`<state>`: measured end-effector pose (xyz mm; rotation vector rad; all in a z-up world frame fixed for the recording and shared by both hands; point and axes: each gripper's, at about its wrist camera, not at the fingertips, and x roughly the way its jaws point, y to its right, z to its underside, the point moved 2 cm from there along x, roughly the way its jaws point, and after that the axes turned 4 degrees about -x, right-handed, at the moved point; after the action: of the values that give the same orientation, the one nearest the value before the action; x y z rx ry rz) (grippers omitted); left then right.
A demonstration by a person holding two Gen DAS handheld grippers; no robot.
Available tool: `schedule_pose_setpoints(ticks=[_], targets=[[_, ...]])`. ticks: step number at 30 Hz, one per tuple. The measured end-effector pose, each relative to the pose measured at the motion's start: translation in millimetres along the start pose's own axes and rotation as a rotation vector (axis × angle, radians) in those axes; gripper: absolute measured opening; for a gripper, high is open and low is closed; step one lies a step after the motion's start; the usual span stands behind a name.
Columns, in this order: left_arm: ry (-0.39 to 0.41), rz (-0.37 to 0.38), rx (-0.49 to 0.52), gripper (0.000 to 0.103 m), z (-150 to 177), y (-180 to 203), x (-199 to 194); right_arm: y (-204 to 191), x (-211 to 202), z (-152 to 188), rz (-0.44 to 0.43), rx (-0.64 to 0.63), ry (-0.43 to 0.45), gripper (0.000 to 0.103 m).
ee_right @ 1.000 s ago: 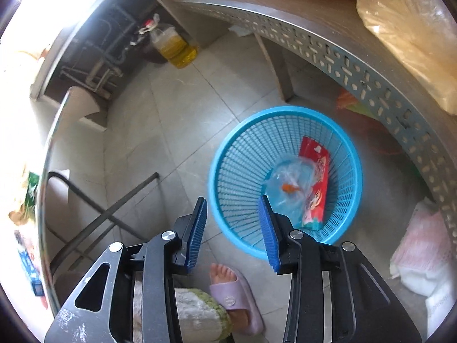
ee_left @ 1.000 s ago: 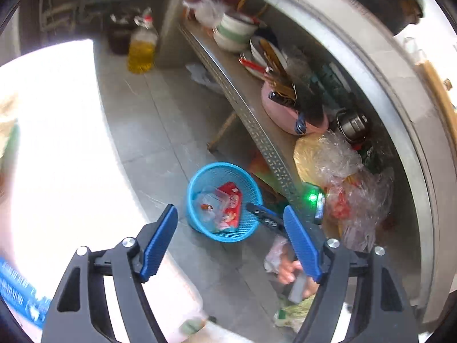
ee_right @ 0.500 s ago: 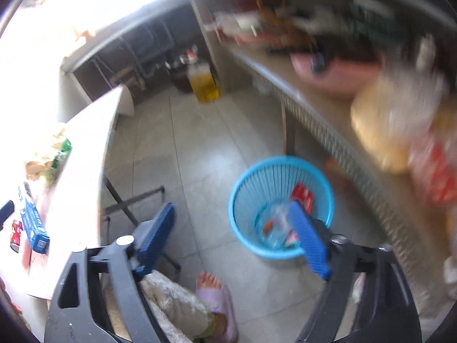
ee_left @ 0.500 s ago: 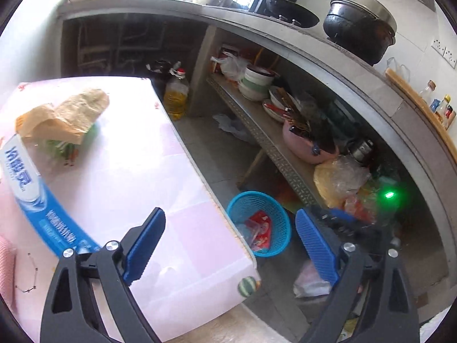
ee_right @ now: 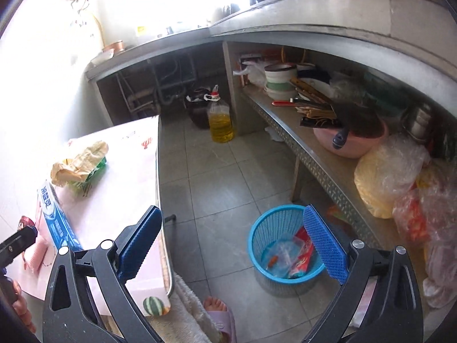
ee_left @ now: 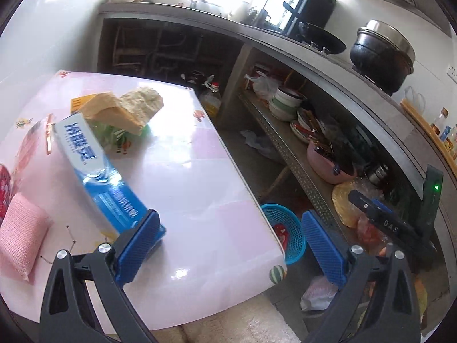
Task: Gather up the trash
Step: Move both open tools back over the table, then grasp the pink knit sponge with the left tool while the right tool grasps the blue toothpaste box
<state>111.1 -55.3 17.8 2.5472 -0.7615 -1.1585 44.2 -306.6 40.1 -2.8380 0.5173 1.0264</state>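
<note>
A blue plastic basket (ee_right: 281, 245) stands on the tiled floor and holds a red wrapper (ee_right: 302, 253) and a clear bag. It shows past the table edge in the left wrist view (ee_left: 287, 228). On the pink table (ee_left: 185, 188) lie a crumpled brown paper bag (ee_left: 128, 107) over a green wrapper, a long blue and white box (ee_left: 97, 177) and a pink cloth (ee_left: 20, 243). My left gripper (ee_left: 231, 245) is open and empty above the table's near corner. My right gripper (ee_right: 232, 243) is open and empty above the floor, left of the basket.
A metal shelf (ee_right: 302, 140) at the right carries bowls, a pink basin and plastic bags. A bottle of yellow oil (ee_right: 220, 117) stands on the floor at the back. A foot in a slipper (ee_right: 218, 314) is near the table's corner.
Both grippers have lifted up and back from the basket. The right gripper's jaws have spread wide. The table top with its box and paper bag has come into view.
</note>
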Motion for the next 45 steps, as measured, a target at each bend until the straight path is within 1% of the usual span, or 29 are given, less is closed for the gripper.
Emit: schedule_pose_setpoints(ticks=[2, 3, 5, 9, 11, 13, 15, 18, 23, 26, 29, 31, 32, 33, 35, 36, 39, 41, 43, 45], targets=[[0.011, -0.008, -0.026, 0.097, 2.4, -9.2, -5.5, -12.0, -2.9, -0.7, 0.091, -0.038, -0.001, 0.095], [0.016, -0.001, -0.036, 0.097, 3.8, -12.8, -7.4, -17.2, -4.2, -0.1, 0.111, -0.059, 0.009, 0.095], [0.020, 0.011, -0.060, 0.097, 8.7, -22.3, -11.6, -28.1, -6.0, 1.2, 0.124, -0.100, 0.029, 0.095], [0.012, 0.013, -0.093, 0.097, 22.6, -40.1, -19.2, -53.1, -11.8, 2.5, 0.131, -0.199, 0.078, 0.095], [0.014, 0.020, -0.106, 0.097, 29.7, -48.8, -26.0, -63.6, -16.3, 4.9, 0.063, -0.224, 0.105, 0.095], [0.018, 0.020, -0.119, 0.097, 36.9, -58.4, -33.8, -71.1, -17.5, 7.8, -0.049, -0.233, 0.118, 0.095], [0.010, 0.036, -0.129, 0.097, 43.7, -66.1, -40.0, -79.8, -16.3, 10.2, -0.145, -0.242, 0.109, 0.095], [0.036, 0.008, -0.145, 0.097, 54.8, -80.3, -54.3, -99.0, -16.3, 9.2, -0.247, -0.264, 0.087, 0.095], [0.125, -0.075, -0.117, 0.097, 64.0, -103.0, -81.7, -128.6, -12.5, 9.6, -0.344, -0.286, 0.020, 0.095], [0.173, -0.144, -0.062, 0.097, 61.4, -115.5, -93.8, -145.3, -8.6, 12.6, -0.405, -0.292, -0.034, 0.095], [0.214, -0.226, -0.013, 0.097, 56.4, -137.2, -98.2, -161.4, -10.5, 21.1, -0.451, -0.297, -0.072, 0.095], [0.233, -0.280, -0.025, 0.097, 51.2, -160.4, -95.5, -169.6, -10.0, 24.8, -0.471, -0.308, -0.095, 0.095], [0.229, -0.305, -0.044, 0.097, 49.1, -174.5, -93.0, -173.7, -9.9, 26.3, -0.477, -0.315, -0.104, 0.095], [0.221, -0.317, -0.068, 0.097, 47.0, -188.7, -90.1, -175.7, -10.3, 27.6, -0.482, -0.320, -0.110, 0.095], [0.179, -0.327, -0.138, 0.097, 43.4, -217.6, -79.4, -179.3, -11.3, 29.2, -0.489, -0.328, -0.120, 0.095], [0.161, -0.326, -0.167, 0.097, 42.5, -228.1, -75.2, -179.8, -12.4, 29.4, -0.490, -0.331, -0.123, 0.095], [0.112, -0.272, -0.285, 0.097, 44.1, -257.9, -64.7, -182.0, -12.7, 29.3, -0.491, -0.333, -0.134, 0.095], [0.111, -0.200, -0.349, 0.097, 46.4, -268.9, -63.2, -184.1, -10.9, 29.4, -0.493, -0.332, -0.144, 0.095], [0.107, -0.146, -0.378, 0.097, 49.0, -271.4, -63.8, -186.0, -7.9, 29.7, -0.496, -0.328, -0.158, 0.095], [0.096, -0.102, -0.386, 0.097, 50.6, -268.0, -62.8, -187.7, -5.1, 30.8, -0.499, -0.324, -0.172, 0.095]])
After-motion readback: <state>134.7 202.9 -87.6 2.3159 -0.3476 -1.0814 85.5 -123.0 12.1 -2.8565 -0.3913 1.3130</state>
